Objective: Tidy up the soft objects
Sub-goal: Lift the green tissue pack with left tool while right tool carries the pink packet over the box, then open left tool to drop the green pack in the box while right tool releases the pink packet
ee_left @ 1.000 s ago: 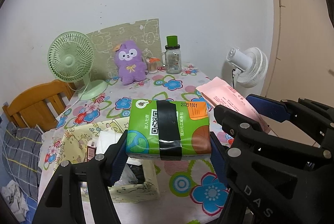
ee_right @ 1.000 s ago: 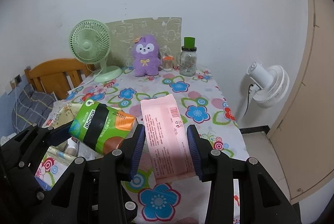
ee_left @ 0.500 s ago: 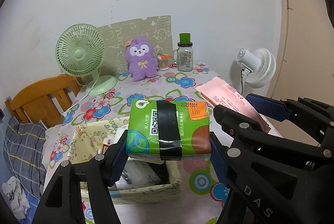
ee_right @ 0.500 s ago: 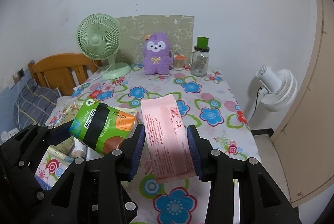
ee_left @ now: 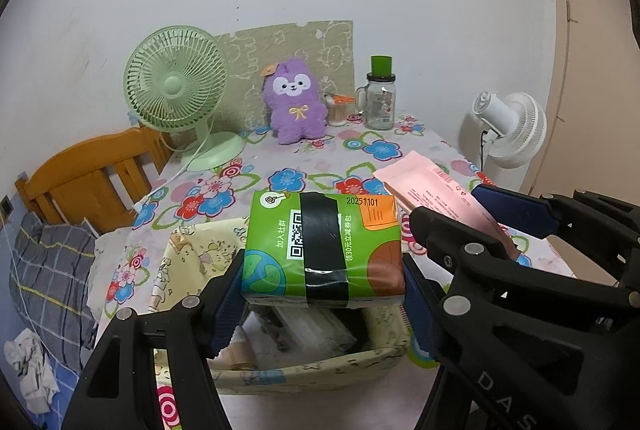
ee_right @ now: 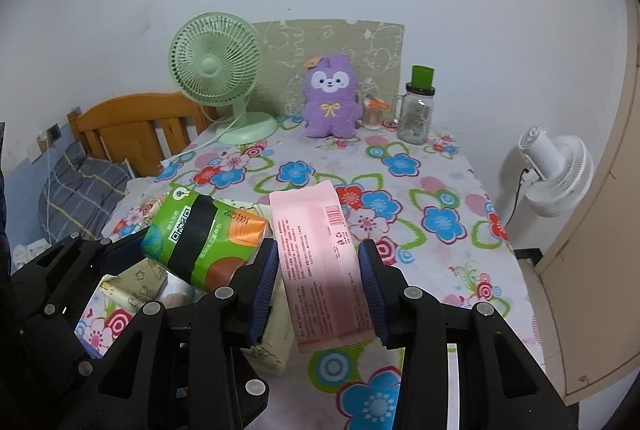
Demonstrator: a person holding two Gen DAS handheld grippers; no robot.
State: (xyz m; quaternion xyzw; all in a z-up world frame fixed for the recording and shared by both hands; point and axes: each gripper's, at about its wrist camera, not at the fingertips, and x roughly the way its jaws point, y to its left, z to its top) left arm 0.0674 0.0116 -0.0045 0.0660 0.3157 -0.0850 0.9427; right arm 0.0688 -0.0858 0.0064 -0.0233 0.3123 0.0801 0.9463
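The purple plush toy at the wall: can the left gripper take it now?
Probably not: the left gripper is already shut on the green tissue pack, and the purple plush toy sits across the table.

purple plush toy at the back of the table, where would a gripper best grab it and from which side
Probably the round body of the purple plush toy, with a finger on each flank, coming in from the front. It sits upright, facing forward, against the patterned board; the small cup beside it crowds one side. Both grippers are full now.
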